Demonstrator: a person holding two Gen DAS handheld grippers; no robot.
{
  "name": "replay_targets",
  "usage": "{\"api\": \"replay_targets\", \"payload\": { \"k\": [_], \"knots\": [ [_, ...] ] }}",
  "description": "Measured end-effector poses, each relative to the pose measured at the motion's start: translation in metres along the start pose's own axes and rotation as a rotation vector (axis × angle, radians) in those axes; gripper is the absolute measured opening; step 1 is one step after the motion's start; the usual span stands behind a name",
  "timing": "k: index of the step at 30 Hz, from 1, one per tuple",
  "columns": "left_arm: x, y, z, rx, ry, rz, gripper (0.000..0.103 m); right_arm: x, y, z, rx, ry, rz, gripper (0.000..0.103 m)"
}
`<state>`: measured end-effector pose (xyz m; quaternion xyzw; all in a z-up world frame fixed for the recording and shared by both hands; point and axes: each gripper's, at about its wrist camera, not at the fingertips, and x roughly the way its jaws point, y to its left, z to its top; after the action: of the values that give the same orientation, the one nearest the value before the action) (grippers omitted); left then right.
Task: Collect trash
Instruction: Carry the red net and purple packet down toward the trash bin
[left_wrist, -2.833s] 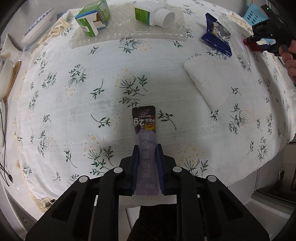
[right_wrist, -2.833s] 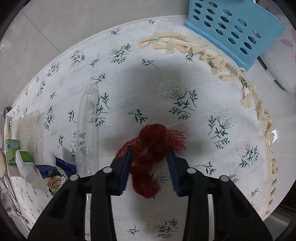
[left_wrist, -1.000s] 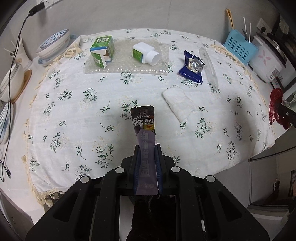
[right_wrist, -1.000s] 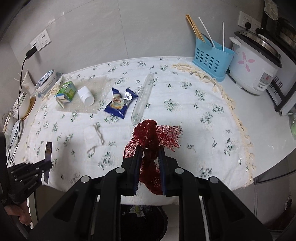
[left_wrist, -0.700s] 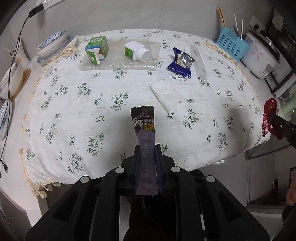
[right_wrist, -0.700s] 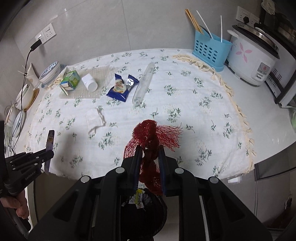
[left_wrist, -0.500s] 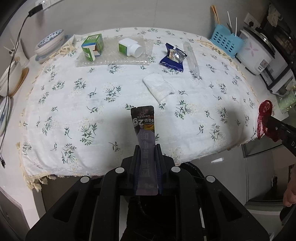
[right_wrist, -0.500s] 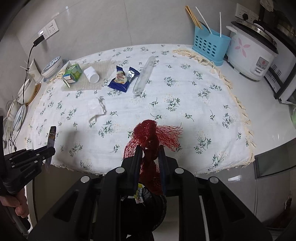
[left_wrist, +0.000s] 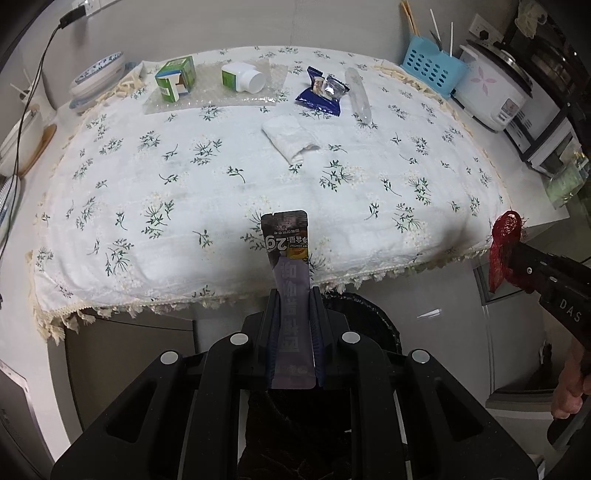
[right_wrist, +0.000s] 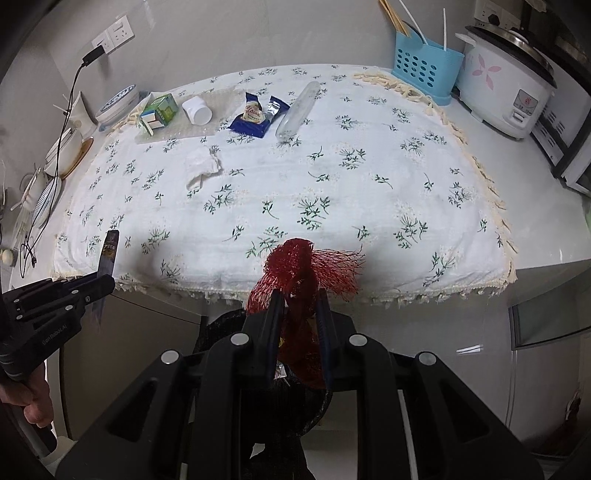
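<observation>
left gripper pinching a flat purple foil sachet with white lettering, jaws pressed against its long edges, sachet sticking forward past the fingertips. held off the table, just past the fringed front edge of the white floral tablecloth, above a black-lined trash bin standing on the floor below the table edge. seen from the right wrist view as a black tool at far left with the sachet tip poking up.

right gripper clamped on a crumpled red plastic mesh net bag, netting bulging out above and below the jaws. also held off the table, over the dark bin mouth, where a scrap of wrapper shows inside. visible in the left wrist view at the right edge, red mesh at its tip.

remaining on the cloth, well apart from both tools: a crumpled white paper tissue near the middle; a torn blue snack wrapper with a silver inner packet just beside a clear plastic tube-shaped sleeve; a green and white small carton and a white pill bottle with a green label, lying on its side, both on a clear bubble-wrap sheet at the far side.

off the cloth at far right, a light blue perforated utensil caddy and a white rice cooker with pink flowers.
</observation>
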<state>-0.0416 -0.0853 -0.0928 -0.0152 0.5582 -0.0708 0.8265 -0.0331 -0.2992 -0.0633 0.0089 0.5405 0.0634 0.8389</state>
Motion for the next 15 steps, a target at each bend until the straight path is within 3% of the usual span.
{"api": "replay_targets", "payload": {
  "k": [15],
  "knots": [
    [0.023,-0.014,-0.057,-0.004,0.038,0.004,0.015,0.026,0.000,-0.060,-0.034,0.084,0.000,0.017]
  ]
}}
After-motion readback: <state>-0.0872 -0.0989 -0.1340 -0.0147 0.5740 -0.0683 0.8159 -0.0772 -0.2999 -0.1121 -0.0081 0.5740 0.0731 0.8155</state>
